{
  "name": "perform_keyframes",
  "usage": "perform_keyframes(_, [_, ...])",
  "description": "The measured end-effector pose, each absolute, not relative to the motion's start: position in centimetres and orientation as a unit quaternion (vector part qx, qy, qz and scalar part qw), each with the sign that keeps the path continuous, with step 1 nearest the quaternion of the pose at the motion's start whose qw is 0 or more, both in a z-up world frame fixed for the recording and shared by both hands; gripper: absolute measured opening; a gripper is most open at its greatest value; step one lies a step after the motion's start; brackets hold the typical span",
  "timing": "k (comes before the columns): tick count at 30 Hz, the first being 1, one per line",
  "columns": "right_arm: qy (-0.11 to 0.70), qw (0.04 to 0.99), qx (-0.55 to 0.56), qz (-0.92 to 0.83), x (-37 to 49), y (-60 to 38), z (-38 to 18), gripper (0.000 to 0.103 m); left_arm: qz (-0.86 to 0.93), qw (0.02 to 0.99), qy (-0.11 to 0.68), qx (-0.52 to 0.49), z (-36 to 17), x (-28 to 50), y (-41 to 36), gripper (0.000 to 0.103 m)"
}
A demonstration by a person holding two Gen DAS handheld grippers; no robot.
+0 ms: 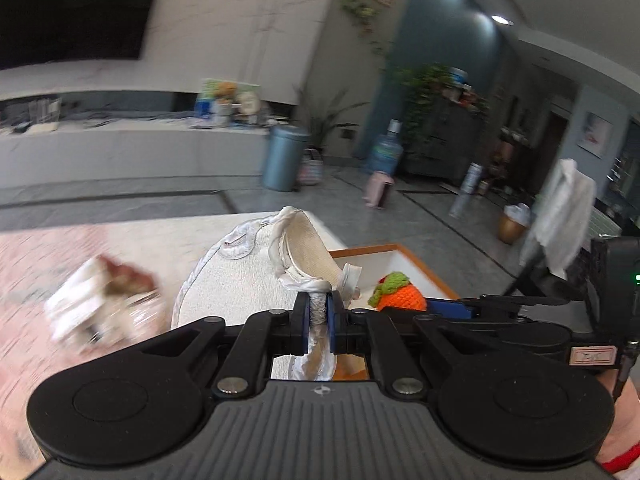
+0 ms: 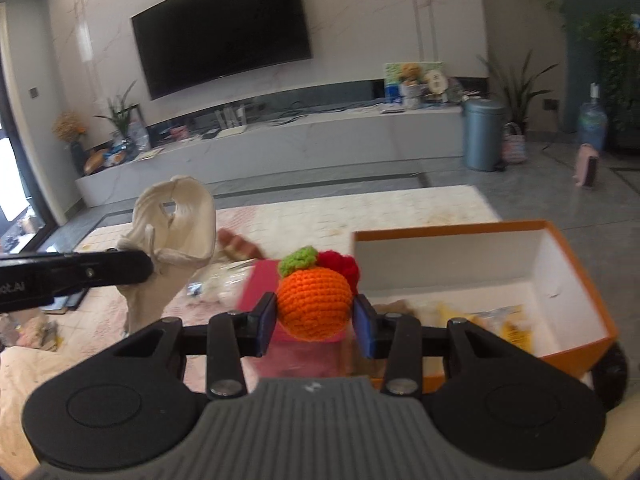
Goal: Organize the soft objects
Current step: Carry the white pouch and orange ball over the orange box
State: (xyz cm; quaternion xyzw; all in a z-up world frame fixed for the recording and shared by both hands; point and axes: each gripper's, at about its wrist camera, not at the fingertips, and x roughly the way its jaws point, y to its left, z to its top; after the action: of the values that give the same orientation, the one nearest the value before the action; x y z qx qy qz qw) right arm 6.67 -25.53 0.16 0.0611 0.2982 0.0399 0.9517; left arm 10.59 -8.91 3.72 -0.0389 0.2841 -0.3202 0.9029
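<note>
My left gripper point(image 1: 319, 308) is shut on the silvery edge of a white soft fabric piece point(image 1: 248, 276) with a beige lining, held up above the table. The right wrist view shows the same fabric point(image 2: 176, 232) hanging from the left gripper's finger point(image 2: 120, 270). My right gripper point(image 2: 316, 316) is shut on a crocheted orange fruit point(image 2: 314, 304) with a green leaf and a red bit on top. It hangs in the air just left of an orange box point(image 2: 572, 256) with a white inside. In the left wrist view the fruit point(image 1: 402, 296) sits in front of the box rim point(image 1: 376, 249).
The table carries a pink patterned cloth point(image 2: 360, 208). A blurred wrapped package point(image 1: 96, 308) lies left of the fabric, and a pink-red card point(image 2: 260, 284) lies under the fruit. Yellow packets point(image 2: 496, 320) lie in the box. A blue bin point(image 2: 482, 136) stands on the floor beyond.
</note>
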Motion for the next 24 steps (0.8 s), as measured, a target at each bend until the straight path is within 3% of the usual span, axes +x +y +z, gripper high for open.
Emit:
perform_keyframes(14, [0.344, 0.935, 0.082, -0.016, 15.1, -35.0, -1.8, 0.041, -0.407, 0.867, 0.281, 0.063, 1.6, 16.6, -22.6, 0.009])
perform_keyframes(24, [0.426, 0.903, 0.052, -0.026, 22.5, -38.5, -7.7, 0.041, -0.385, 0.841, 0.368, 0.099, -4.5, 21.5, -26.1, 0.009])
